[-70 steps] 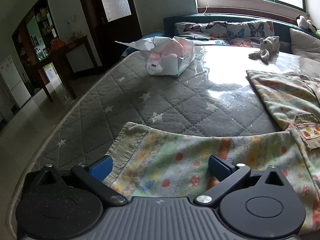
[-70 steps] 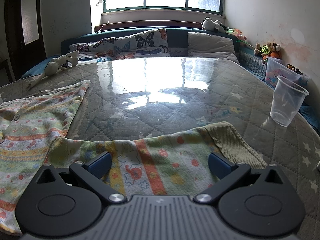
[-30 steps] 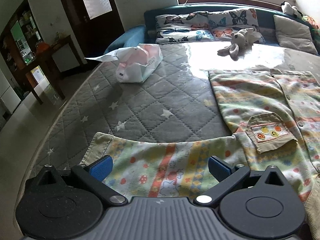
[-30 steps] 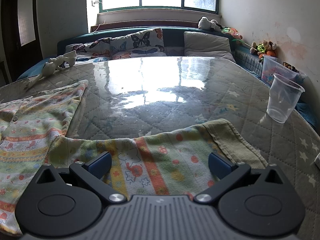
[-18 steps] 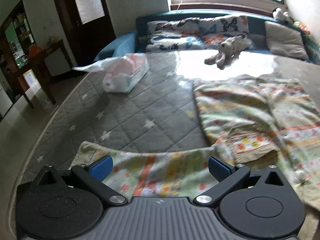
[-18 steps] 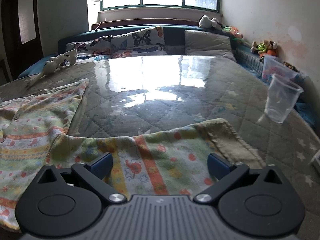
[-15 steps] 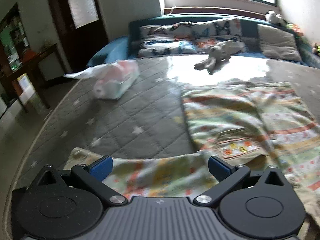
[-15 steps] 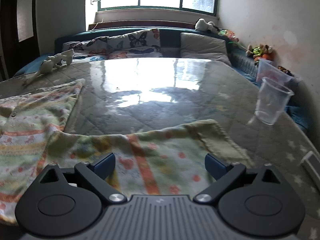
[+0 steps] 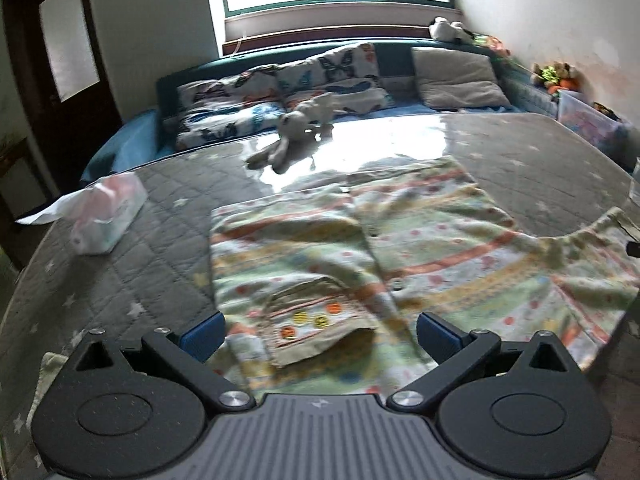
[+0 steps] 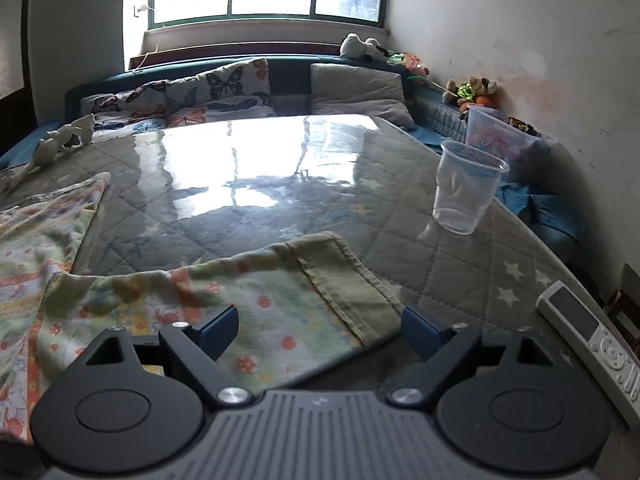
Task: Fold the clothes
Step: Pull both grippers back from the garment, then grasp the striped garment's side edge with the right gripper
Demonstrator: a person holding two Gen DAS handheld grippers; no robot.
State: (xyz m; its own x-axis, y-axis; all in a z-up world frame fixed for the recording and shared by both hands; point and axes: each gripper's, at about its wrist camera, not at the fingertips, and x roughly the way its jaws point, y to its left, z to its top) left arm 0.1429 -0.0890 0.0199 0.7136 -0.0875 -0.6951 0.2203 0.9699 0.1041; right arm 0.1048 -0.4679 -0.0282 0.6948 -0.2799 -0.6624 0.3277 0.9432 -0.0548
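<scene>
Your left tongs (image 9: 320, 330) are standing wide over the patterned garment (image 9: 384, 248), which is lying spread across the middle of the table (image 9: 160, 248). Your right tongs (image 10: 318, 326) are gaping wide too, straddling the sleeve cuff (image 10: 344, 280) at lower centre. At right, a clear plastic cup (image 10: 464, 188) is standing upright and looks empty. At left, a tissue pack (image 9: 108, 216) is showing a tissue sticking out.

Left gripper (image 9: 320, 330) spread wide over the patterned shirt (image 9: 384, 256); tissue pack (image 9: 106, 218) well left.
</scene>
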